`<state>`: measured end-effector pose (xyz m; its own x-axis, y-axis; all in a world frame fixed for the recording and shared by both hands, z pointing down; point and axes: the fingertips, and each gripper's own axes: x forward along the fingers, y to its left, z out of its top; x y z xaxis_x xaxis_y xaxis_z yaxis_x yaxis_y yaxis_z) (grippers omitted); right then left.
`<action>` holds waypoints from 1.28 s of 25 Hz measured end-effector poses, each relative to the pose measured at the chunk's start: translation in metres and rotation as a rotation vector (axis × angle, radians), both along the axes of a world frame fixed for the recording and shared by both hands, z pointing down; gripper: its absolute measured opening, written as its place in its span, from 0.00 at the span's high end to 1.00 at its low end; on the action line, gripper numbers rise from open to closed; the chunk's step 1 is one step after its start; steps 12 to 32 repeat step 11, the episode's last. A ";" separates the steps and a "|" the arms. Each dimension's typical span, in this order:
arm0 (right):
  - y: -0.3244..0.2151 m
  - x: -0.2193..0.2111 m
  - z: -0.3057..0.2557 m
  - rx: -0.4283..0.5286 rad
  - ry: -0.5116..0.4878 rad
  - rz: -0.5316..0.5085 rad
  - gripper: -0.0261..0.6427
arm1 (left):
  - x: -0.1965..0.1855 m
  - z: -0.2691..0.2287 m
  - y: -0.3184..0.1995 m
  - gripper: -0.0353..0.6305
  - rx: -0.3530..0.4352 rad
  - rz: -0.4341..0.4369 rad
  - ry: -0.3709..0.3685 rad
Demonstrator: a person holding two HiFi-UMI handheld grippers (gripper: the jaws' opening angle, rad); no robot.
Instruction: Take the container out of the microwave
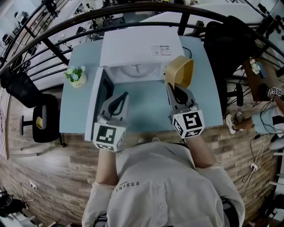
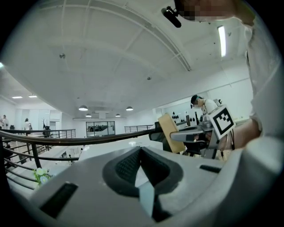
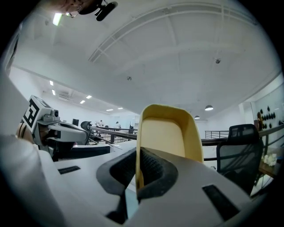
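Note:
The white microwave (image 1: 133, 48) stands at the back of the pale blue table (image 1: 75, 111), its door (image 1: 95, 104) swung open to the left and its cavity (image 1: 135, 72) showing a bare turntable. My right gripper (image 1: 172, 88) is shut on the wall of the yellow container (image 1: 181, 71), which is tipped on its side in the air in front of the microwave's right end. In the right gripper view the container (image 3: 166, 133) rises from the right gripper (image 3: 138, 153). My left gripper (image 1: 124, 95) hovers before the door, shut with nothing in it, and its own view shows the left gripper (image 2: 140, 150) with pads meeting.
A small potted plant (image 1: 76, 76) sits at the table's left. Black chairs stand left (image 1: 42, 117) and right (image 1: 230, 40) of the table. A dark railing (image 1: 133, 9) curves behind the microwave. Another person (image 1: 266, 119) sits at the far right.

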<state>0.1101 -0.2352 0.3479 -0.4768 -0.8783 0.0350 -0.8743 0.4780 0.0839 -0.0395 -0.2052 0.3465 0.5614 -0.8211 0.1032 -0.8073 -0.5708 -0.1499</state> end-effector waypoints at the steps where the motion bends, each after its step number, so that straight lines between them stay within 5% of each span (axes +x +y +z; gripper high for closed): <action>1: -0.001 0.001 0.000 -0.002 0.001 0.004 0.94 | 0.000 0.000 -0.001 0.94 -0.002 -0.001 0.001; 32: -0.005 0.002 -0.002 0.013 0.012 -0.007 0.94 | 0.006 0.003 -0.008 0.94 -0.004 -0.005 -0.004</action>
